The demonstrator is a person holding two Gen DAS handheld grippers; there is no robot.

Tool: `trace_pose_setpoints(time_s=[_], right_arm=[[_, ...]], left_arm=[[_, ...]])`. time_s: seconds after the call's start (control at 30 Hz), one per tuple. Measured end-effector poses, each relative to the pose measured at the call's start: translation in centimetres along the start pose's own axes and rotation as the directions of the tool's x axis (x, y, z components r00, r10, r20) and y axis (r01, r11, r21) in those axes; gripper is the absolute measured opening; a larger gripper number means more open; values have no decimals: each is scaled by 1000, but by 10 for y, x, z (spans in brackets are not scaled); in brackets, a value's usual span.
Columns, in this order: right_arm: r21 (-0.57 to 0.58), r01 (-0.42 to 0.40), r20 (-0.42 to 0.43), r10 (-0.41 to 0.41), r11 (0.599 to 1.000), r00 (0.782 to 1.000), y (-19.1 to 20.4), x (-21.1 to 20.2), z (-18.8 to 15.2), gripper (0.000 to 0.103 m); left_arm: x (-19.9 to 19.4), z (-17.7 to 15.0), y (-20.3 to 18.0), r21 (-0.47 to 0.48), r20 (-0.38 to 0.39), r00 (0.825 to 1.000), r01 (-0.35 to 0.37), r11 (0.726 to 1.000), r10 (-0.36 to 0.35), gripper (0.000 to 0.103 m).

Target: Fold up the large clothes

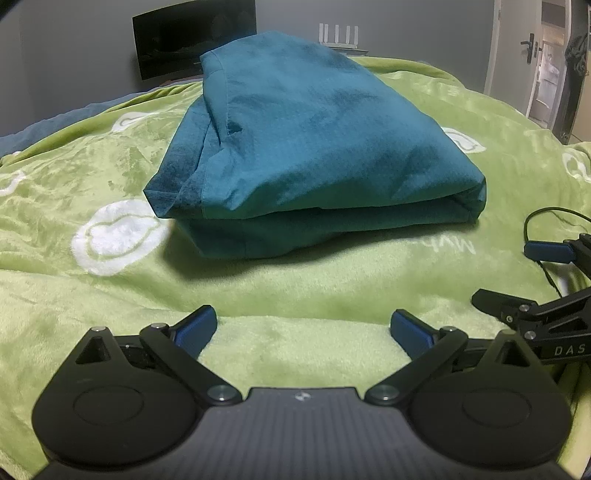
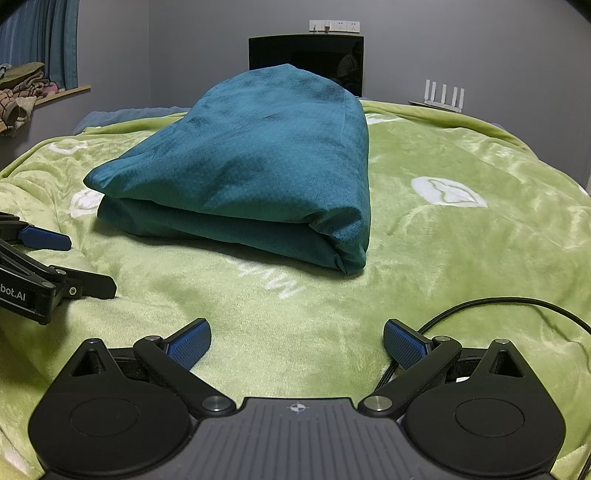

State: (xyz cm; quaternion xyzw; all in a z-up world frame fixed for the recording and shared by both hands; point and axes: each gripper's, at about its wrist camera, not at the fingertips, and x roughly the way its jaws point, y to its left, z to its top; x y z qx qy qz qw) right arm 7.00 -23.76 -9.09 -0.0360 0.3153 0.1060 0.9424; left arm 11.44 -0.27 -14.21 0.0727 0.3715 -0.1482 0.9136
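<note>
Grey walls (image 2: 199,55) enclose the room, and a bed is covered by a green plush blanket (image 1: 295,288) patterned with white cloud-like shapes; white lettering woven into it is seen near the garment, but it cannot be read with certainty. "DAS" is printed on the right gripper's body where it enters the left wrist view, and "bot.AI" is read on the left gripper's body in the right wrist view. The teal garment (image 1: 314,147) is laid folded in a thick bundle at the middle of the bed, ahead of both grippers and apart from them. The left gripper (image 1: 303,328) is held low over the blanket with its jaws spread wide and nothing between them. The right gripper (image 2: 297,338) is likewise held with its jaws apart and empty; a black cable (image 2: 517,306) is trailed across the blanket beside it. A dark monitor (image 2: 306,59), a white router (image 2: 443,94), wall sockets (image 2: 334,26), blue curtains (image 2: 40,40) and a white door (image 1: 517,48) are seen beyond the bed.
</note>
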Motion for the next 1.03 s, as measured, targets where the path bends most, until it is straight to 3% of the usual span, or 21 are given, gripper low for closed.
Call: trace_pose_setpoints(time_s=[1.03], right_arm=[[0, 1, -1, -1, 1000, 1000, 0, -1, 0, 101]], left_arm=[[0, 0, 1, -1, -5, 1000, 7, 1000, -7, 102]])
